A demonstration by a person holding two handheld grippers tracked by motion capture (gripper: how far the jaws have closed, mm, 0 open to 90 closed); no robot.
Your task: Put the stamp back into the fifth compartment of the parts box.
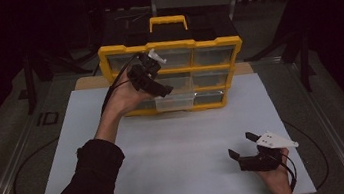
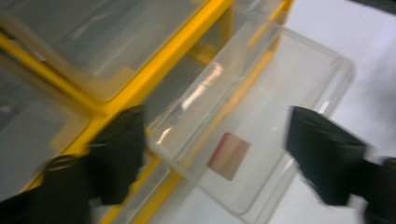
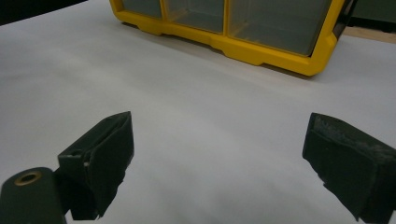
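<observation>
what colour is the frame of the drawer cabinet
Yellow frame, clearest in the high view.

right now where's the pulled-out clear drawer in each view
High view: the clear drawer sticks out of the bottom row of the yellow organizer, just below the left claw.
Left gripper view: it fills the centre and right, between the open jaws, with a small brown piece inside.
Right gripper view: I can't pick it out among the drawer fronts at the top.
Shared landmark: the organizer's yellow frame.

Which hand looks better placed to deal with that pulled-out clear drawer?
Left. The left gripper hangs open right over the pulled-out clear drawer; the right gripper sits open far off, low on the white board.
</observation>
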